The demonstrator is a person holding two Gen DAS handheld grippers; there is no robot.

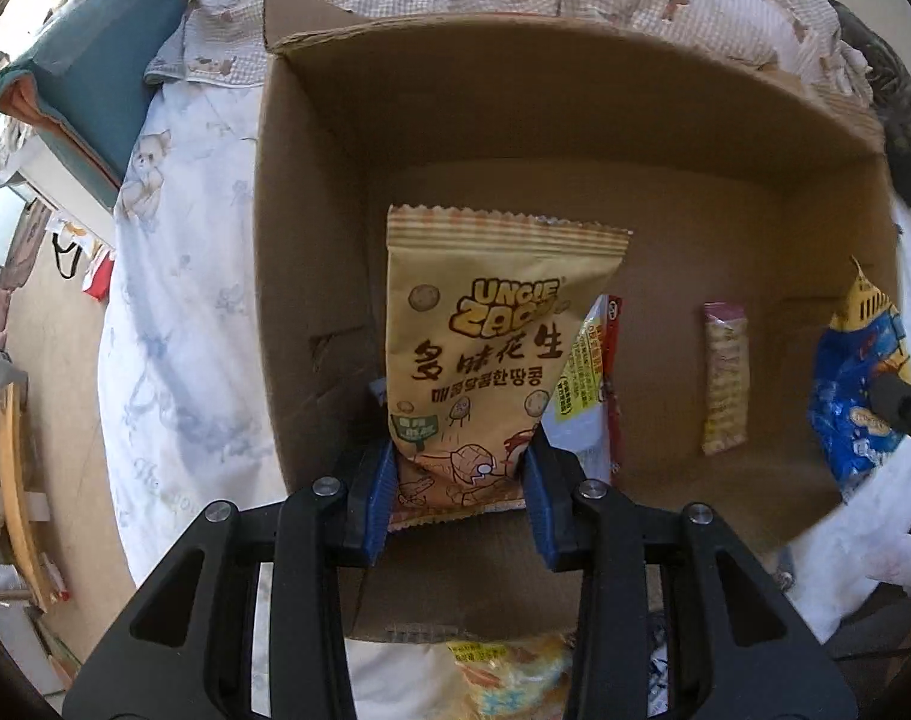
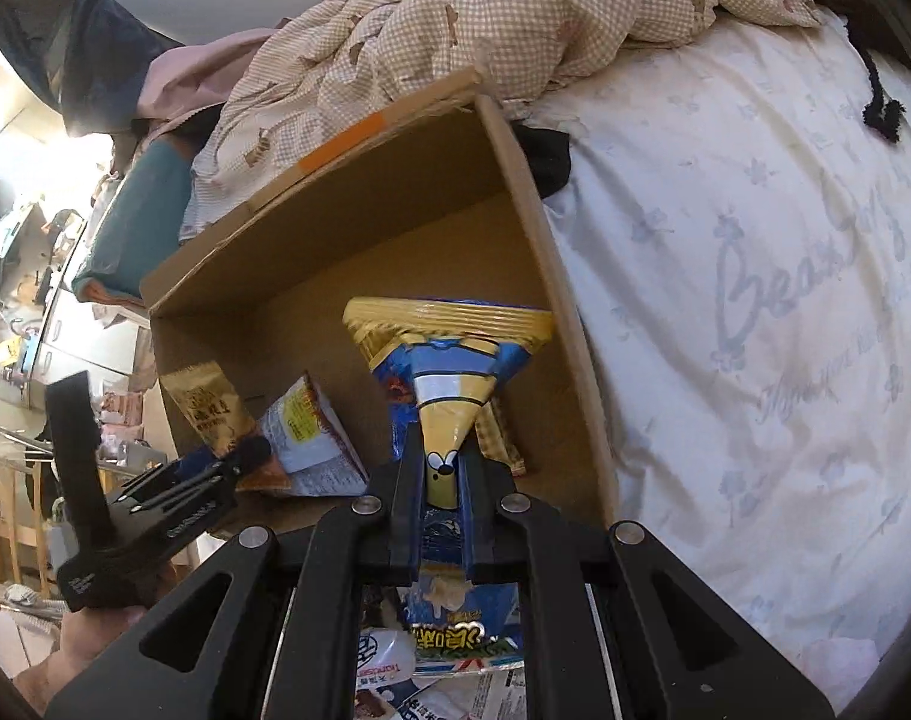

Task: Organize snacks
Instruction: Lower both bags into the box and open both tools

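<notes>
An open cardboard box (image 1: 335, 180) lies on the bed. My left gripper (image 1: 458, 474) is shut on a tan Uncle Zoo peanut bag (image 1: 485, 336), held upright inside the box near its left wall. My right gripper (image 2: 443, 480) is shut on a blue and yellow snack bag (image 2: 449, 372), held inside the box by its right wall (image 2: 551, 276); that bag also shows in the left wrist view (image 1: 857, 384). A white and red packet (image 1: 587, 384) and a small pink and yellow bar (image 1: 724, 378) lie on the box floor.
A white printed sheet (image 2: 755, 300) covers the bed around the box. A checked quilt (image 2: 455, 18) is bunched behind it. Several more snack packets (image 2: 455, 654) lie in front of the box. A teal cushion (image 1: 95, 72) sits at the left.
</notes>
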